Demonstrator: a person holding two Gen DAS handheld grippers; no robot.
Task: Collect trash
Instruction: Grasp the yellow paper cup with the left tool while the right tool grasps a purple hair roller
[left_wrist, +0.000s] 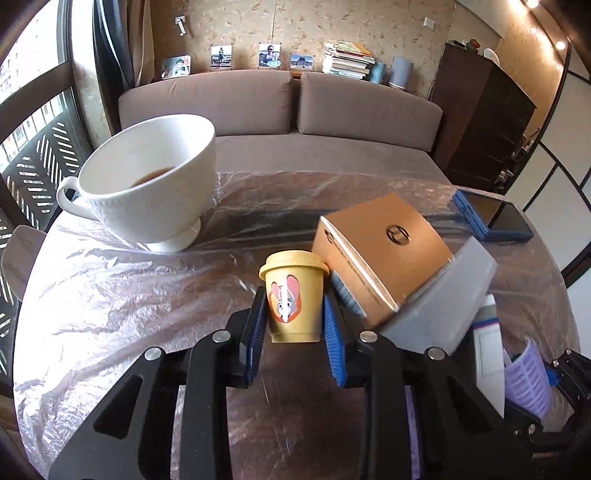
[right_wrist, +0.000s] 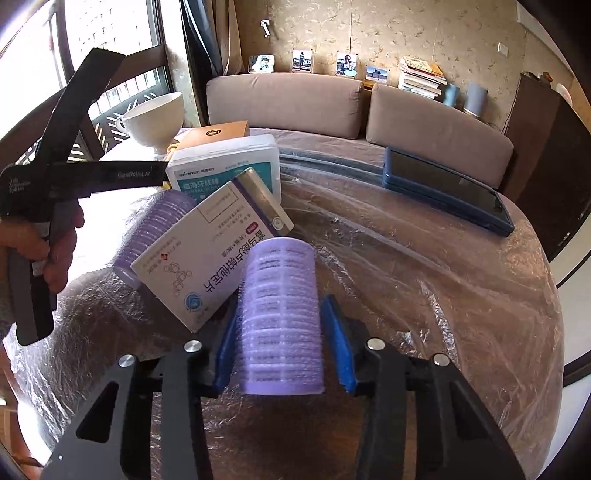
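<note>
Between the blue pads of the left gripper (left_wrist: 295, 325) a small yellow lidded cup (left_wrist: 294, 295) with a cartoon rabbit print is seen standing upright on the plastic-covered table (left_wrist: 110, 295); the left pad appears to touch its side, while on the right a slight gap may remain, so a firm grasp cannot be confirmed. Just right of those jaws a copper-coloured box (left_wrist: 384, 254) lies tilted on a grey box (left_wrist: 458, 295), its near corner against the cup's lid. Ahead and to the left a large white teacup (left_wrist: 147, 184) holding dark liquid is set.

In the right gripper (right_wrist: 282, 332) a purple hair roller (right_wrist: 280, 314) is framed, with space visible on both sides, so the jaws stand released. Left of these jaws a white medicine box (right_wrist: 207, 251) leans over a second purple roller (right_wrist: 155, 229), with a white floss-pick box (right_wrist: 225, 166) beyond. Far right a blue-cased tablet (right_wrist: 447, 188) lies flat.
</note>
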